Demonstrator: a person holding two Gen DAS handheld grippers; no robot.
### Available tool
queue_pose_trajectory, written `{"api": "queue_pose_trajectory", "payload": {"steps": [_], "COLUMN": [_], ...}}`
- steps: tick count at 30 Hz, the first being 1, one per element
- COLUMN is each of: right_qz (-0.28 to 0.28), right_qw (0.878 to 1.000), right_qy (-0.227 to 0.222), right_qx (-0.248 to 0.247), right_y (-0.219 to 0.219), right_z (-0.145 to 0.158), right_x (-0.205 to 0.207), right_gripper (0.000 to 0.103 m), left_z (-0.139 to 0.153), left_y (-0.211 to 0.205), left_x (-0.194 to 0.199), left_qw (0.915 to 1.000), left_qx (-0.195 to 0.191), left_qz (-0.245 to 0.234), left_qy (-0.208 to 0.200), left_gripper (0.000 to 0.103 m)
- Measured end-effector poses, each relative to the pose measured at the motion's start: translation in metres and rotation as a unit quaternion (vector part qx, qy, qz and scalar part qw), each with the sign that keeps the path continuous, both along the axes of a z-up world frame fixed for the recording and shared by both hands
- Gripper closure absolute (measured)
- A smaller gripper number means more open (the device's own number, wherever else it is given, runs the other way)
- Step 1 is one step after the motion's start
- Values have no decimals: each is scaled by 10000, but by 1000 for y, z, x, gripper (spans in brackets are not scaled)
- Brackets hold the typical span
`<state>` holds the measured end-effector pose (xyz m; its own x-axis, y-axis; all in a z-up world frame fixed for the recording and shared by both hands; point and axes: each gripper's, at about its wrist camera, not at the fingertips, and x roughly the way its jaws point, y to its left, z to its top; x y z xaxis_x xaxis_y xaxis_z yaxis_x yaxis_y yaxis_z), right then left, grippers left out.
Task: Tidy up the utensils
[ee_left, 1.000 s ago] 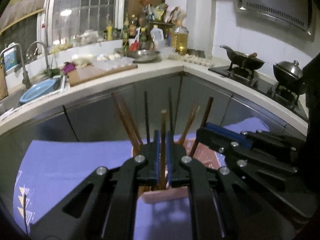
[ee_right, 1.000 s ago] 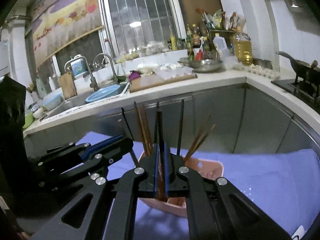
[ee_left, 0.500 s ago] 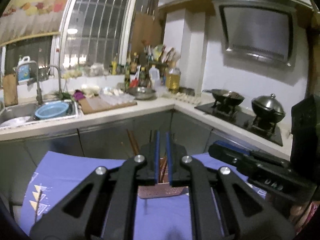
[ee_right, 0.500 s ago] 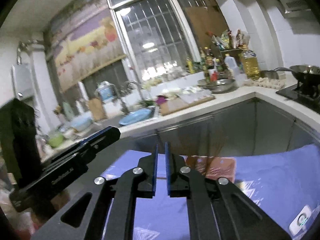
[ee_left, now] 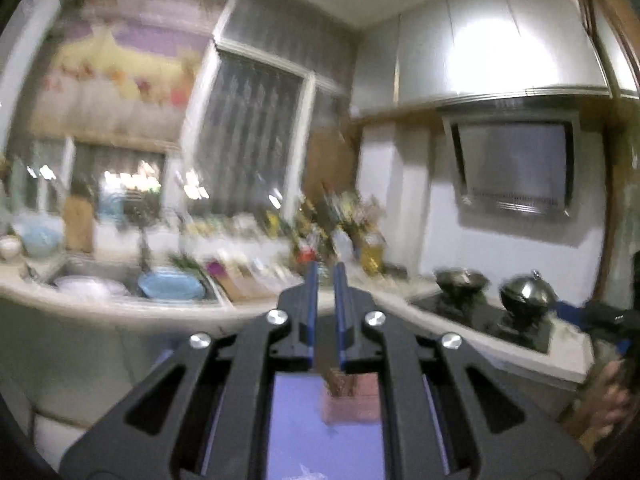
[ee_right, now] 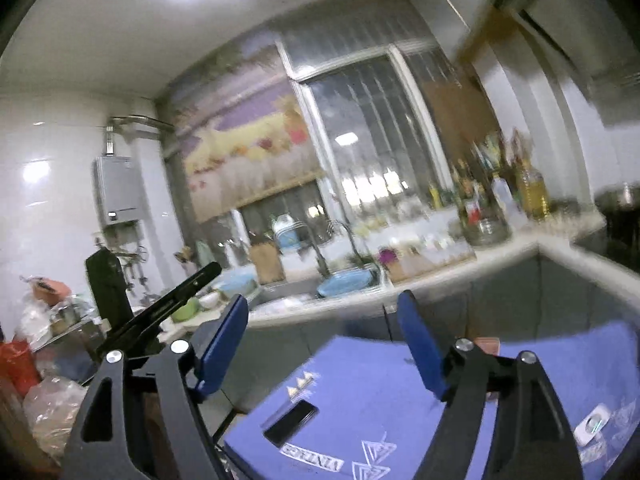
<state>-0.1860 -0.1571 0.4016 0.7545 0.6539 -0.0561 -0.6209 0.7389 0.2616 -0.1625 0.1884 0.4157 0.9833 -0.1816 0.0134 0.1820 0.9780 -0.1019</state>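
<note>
- Left gripper (ee_left: 325, 280): jaws closed, nothing between them.
- Right gripper (ee_right: 324, 320): jaws opening, empty.
- Pink utensil holder (ee_left: 352, 400): on blue cloth (ee_right: 380, 392), below the left gripper, holding chopsticks (ee_left: 338, 382).

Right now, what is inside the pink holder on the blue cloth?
In the left wrist view, the pink holder has dark brown sticks standing in it, probably chopsticks. The left tongs cover their upper parts, and blur hides how many there are. The holder's bottom cannot be seen.
</note>
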Motion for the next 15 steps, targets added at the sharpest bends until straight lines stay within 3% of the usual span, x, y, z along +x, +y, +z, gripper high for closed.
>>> {"api": "queue_pose_trajectory", "payload": {"steps": [2, 4, 6, 8, 9, 12, 15], "right_qz": [-79, -280, -444, -491, -451, -134, 208], "right_qw": [9994, 9973, 9944, 9918, 9912, 9924, 9971], "right_qy": [-323, -656, -944, -1168, -1229, -1212, -728], "right_qx": [-111, -182, -185, -163, -166, -133, -123], "right_y": [8, 17, 27, 40, 44, 57, 72], "right_z": [38, 69, 91, 101, 99, 70, 22], "right_x": [-22, -39, -51, -55, -55, -43, -14], "right_gripper": [26, 26, 26, 26, 26, 26, 25], "left_z": [35, 75, 112, 136, 143, 126, 64], "left_y": [18, 38, 64, 92, 112, 130, 112], "left_x": [-25, -51, -69, -82, -89, -97, -69], "left_qw": [9980, 9871, 9709, 9640, 9668, 9641, 9651], "left_qx": [270, 675, 960, 868, 612, 324, 466], "left_qz": [449, 1251, 2007, 2393, 2407, 2596, 2575], "left_qy": [-359, -737, -889, -775, -597, -448, -10], "left_gripper": [96, 96, 96, 96, 96, 95, 89]}}
